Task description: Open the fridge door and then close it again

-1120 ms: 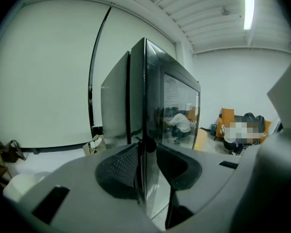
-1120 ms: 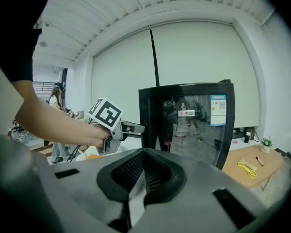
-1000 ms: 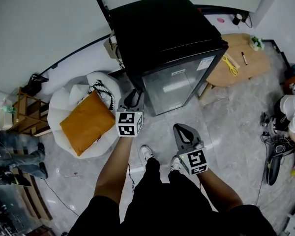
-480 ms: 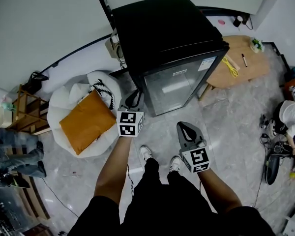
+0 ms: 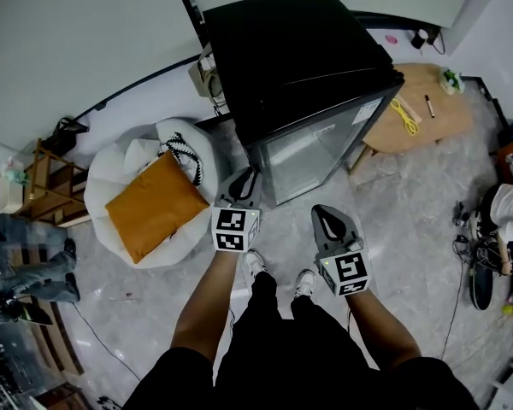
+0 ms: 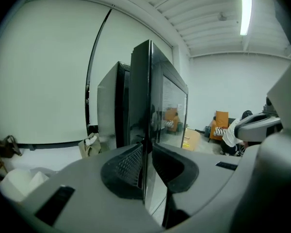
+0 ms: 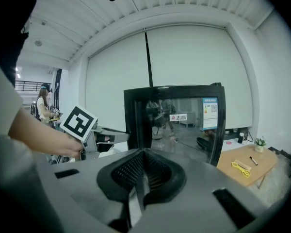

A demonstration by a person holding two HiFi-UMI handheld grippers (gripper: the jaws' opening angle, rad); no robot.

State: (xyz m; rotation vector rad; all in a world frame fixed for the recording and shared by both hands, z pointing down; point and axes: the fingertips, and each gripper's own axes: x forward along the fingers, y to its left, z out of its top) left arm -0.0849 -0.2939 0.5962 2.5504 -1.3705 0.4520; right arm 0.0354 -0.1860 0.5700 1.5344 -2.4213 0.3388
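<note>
A black mini fridge [image 5: 299,58] with a glass door [image 5: 312,152] stands in front of me. My left gripper [image 5: 246,180] is at the door's left edge. In the left gripper view, the door edge [image 6: 145,91] runs between the two pads. The jaws of the left gripper [image 6: 146,166] have just been closing and now pinch that edge. A gap shows between the door and the cabinet [image 6: 109,110]. My right gripper [image 5: 329,220] hovers before the door, shut with nothing in it. In its own view the right gripper [image 7: 144,171] faces the glass door [image 7: 184,125].
A white beanbag with an orange cushion [image 5: 154,205] lies left of the fridge. A wooden table [image 5: 419,101] with yellow scissors stands to the right. A wooden shelf [image 5: 43,186] is at far left. A person [image 5: 504,212] crouches at the right edge. My feet [image 5: 256,265] stand close below the door.
The left gripper has drawn back toward me with the door's edge, and the door has swung slightly off the cabinet. The right gripper has barely moved.
</note>
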